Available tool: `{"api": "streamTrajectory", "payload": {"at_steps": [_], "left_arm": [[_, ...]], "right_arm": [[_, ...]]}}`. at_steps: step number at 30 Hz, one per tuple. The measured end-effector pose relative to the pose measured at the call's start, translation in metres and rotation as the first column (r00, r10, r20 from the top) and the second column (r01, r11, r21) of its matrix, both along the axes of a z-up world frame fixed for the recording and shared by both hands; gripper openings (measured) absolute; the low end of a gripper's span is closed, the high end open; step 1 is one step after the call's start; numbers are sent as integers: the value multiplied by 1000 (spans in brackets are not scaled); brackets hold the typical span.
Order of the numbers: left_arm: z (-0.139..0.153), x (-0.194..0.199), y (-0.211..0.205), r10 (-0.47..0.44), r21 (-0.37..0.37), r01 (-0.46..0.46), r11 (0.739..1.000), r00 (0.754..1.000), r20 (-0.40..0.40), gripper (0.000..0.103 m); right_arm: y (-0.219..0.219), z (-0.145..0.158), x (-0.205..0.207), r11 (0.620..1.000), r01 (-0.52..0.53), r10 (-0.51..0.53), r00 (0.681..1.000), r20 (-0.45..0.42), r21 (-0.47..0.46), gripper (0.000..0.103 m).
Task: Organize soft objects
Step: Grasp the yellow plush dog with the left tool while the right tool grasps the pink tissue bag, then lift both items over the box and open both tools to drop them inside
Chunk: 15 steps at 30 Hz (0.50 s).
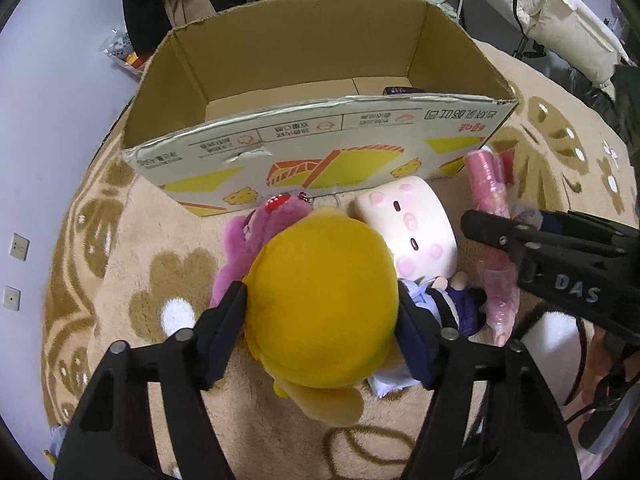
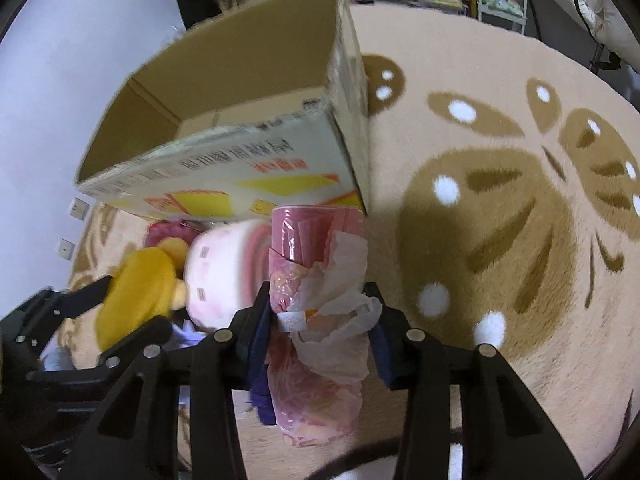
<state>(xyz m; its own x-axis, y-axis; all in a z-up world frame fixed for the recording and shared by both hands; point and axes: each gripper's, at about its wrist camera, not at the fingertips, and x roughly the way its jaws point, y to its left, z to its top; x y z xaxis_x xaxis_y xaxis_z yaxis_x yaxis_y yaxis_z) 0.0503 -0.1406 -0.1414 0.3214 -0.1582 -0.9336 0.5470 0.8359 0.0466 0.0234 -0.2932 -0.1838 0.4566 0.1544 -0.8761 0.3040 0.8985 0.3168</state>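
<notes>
- Cardboard, plain brown inside and printed with yellow shapes outside, makes up the open box (image 1: 320,80); its floor looks almost bare, with only a small dark item at the far right, so the sorting seems barely begun.
- Soft things lie clustered on the shaggy beige rug (image 1: 120,248) just in front of the box: a fuzzy purple plush (image 1: 248,236), a smooth white cushion-like plush with pink patches (image 1: 412,224), and a small doll in dark clothes (image 1: 456,300).
- Left gripper (image 1: 322,312) has its fingers pressed into both sides of the round yellow plush (image 1: 320,304), which bulges between them.
- Right gripper (image 2: 318,312) is clamped on a pink roll wrapped in crinkly clear plastic (image 2: 316,248), with a wad of thin white wrap bunched at the grip.
- Both held items are outside the box; by my reading, carrying them in comes next, then the rest.
</notes>
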Motion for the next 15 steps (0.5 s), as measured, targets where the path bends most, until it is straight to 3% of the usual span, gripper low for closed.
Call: {"api": "streamTrajectory", "payload": {"at_steps": [8,15], "left_arm": [[18,-4,19,72,-5,-72,997,993,90,67],[50,0,51,190,-96,-177,979,970,151,67]], "right_arm": [[-9,31,-14,999,21,-23,995,95,25,46],[-5,63,-41,999,39,-35,976,215,-15,45]]}}
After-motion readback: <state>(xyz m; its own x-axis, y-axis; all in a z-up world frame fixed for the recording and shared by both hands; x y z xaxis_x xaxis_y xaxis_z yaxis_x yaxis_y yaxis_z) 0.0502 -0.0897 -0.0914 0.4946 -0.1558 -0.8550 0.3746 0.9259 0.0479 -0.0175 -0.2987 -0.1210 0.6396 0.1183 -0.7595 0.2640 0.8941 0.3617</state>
